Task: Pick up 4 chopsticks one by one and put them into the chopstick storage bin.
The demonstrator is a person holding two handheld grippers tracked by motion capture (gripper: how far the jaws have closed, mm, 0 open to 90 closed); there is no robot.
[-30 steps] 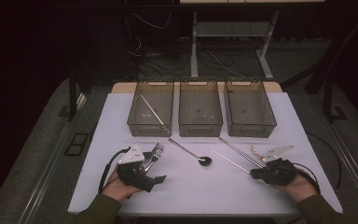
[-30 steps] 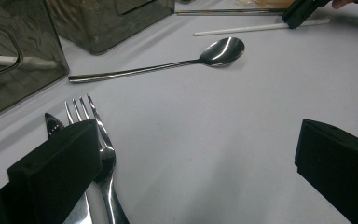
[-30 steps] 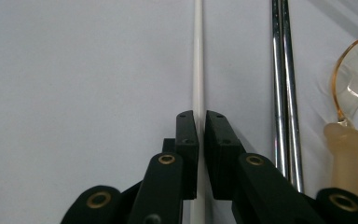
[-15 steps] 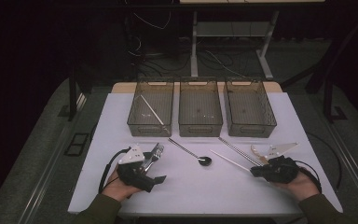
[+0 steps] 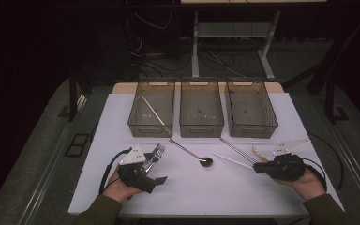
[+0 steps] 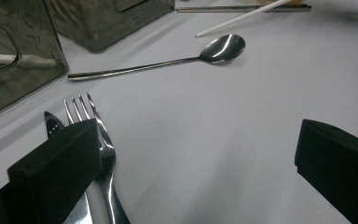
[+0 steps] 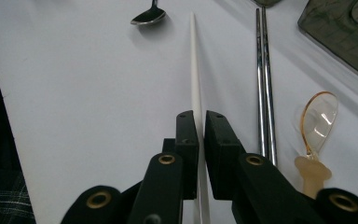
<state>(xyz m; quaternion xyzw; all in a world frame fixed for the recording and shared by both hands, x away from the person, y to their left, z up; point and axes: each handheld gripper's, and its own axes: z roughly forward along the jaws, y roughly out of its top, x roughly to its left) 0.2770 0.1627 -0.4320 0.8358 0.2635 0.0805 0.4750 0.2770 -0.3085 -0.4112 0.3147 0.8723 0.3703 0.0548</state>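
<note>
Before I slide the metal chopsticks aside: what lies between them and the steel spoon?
The white chopstick, gripped in the right claw, as the right gripper view shows.

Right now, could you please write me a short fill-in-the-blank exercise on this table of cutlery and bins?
1. The right gripper has its jaws shut on a white ____.
2. The number of clear bins in a row at the far side of the table is ____.
3. The left gripper, jaws open, rests beside a metal ____.
4. The bin that already holds a white chopstick is, in the high view, the ____ one.

Missing words: chopstick; three; fork; left
</note>
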